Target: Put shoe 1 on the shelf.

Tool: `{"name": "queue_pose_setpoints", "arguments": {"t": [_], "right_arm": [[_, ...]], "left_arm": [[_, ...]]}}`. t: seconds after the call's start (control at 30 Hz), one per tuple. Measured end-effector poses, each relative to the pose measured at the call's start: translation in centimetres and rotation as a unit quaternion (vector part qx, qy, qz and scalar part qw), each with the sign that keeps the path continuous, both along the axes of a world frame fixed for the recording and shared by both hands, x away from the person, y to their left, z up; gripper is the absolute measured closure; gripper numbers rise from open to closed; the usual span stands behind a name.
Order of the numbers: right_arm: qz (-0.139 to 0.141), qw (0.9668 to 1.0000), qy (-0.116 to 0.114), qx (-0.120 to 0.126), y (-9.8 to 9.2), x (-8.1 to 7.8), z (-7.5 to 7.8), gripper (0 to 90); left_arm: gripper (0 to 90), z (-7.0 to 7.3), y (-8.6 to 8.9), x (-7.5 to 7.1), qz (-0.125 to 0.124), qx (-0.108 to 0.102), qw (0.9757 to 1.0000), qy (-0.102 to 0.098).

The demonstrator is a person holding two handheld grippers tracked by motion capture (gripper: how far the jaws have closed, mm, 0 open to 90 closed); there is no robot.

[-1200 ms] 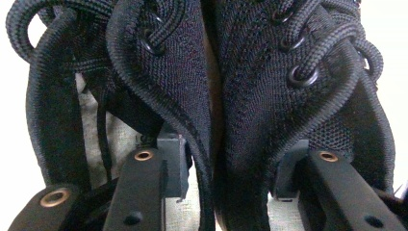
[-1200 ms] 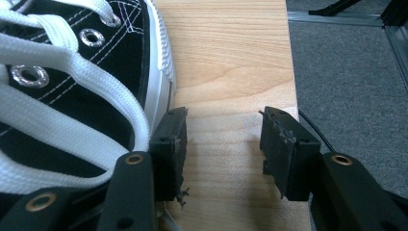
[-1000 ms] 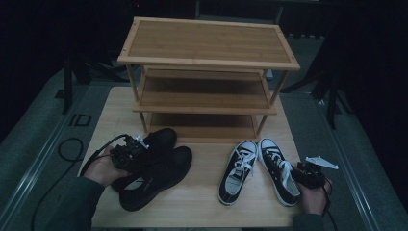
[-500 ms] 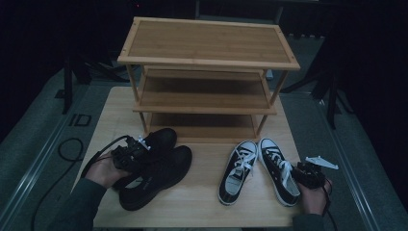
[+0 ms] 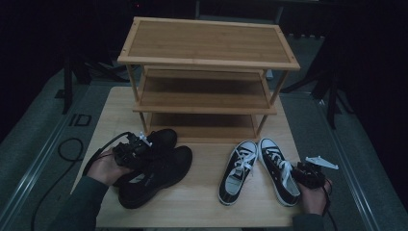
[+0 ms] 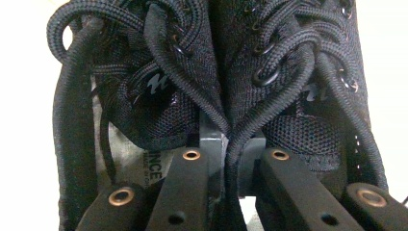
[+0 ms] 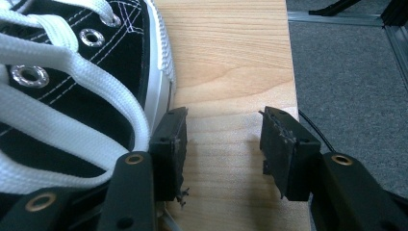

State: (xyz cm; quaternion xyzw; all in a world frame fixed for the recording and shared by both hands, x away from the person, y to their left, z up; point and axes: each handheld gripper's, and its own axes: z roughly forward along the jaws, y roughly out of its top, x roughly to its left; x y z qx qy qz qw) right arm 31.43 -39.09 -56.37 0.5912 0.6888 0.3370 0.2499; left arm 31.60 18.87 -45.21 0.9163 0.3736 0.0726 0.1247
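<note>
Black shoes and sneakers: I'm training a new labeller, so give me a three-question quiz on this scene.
1. True or false: the left gripper has its jaws closed on the inner edges of both black shoes.
2. What lies between the right gripper's jaws? A) a white lace B) bare table C) a sneaker's toe
3. How many shelves does the wooden rack have?

Key: 1 true, pinched together in the left gripper view. 2 B; the sneaker lies just outside one jaw. 3 Three.
</note>
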Motion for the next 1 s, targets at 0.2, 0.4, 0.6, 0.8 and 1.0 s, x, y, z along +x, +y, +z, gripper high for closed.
{"name": "queue_pose_setpoints", "arguments": {"t": [0.2, 0.4, 0.6, 0.8, 1.0], "right_arm": [[0.000, 1.0000, 0.000, 0.000, 0.0, 0.0, 0.0, 51.7], [0.000, 1.0000, 0.000, 0.000, 0.0, 0.0, 0.0, 51.7], [0.000, 1.0000, 0.000, 0.000, 0.0, 0.0, 0.0, 51.7], [0.000, 1.0000, 0.000, 0.000, 0.0, 0.0, 0.0, 51.7], [0.000, 1.0000, 0.000, 0.000, 0.0, 0.0, 0.0, 51.6]], "left_arm": [[85.9, 0.3, -0.1, 0.1, -0.001, 0.002, 1.0000, -0.001], [86.0, 0.7, -0.3, 0.3, -0.002, 0.002, 1.0000, -0.004], [86.0, 1.1, -0.8, 0.2, -0.014, 0.005, 0.9998, -0.014], [85.9, 1.6, -1.0, 0.6, -0.015, 0.004, 0.9998, -0.016], [85.9, 1.8, -1.4, 0.8, -0.017, 0.007, 0.9996, -0.021]]}}
